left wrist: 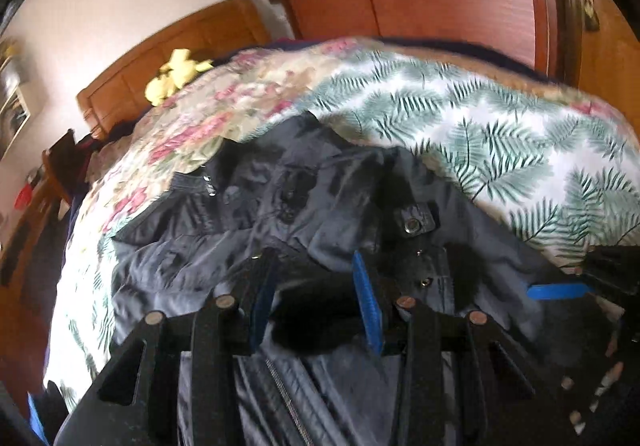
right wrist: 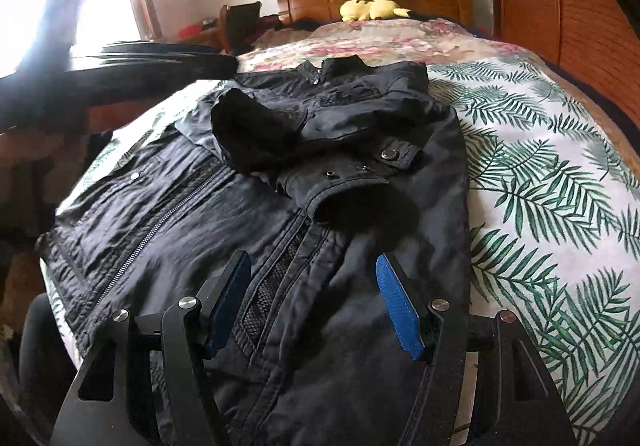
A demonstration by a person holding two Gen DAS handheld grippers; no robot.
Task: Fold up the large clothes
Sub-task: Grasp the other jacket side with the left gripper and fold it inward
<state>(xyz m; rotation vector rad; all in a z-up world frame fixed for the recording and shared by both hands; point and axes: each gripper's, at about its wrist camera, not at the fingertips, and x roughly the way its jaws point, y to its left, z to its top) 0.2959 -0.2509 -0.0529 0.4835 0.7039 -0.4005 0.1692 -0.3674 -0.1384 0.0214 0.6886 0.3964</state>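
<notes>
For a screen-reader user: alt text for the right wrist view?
A dark jacket lies on a leaf-print bedspread, sleeves folded over its chest. The open right gripper hovers above its hem, holding nothing.

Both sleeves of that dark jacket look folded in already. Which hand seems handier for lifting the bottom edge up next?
Probably the right. The right gripper hangs open low over the jacket, near the hem, jaws either side of a mesh strip. The left gripper is open too, but sits farther up by the folded sleeves, in a blurred view.
</notes>
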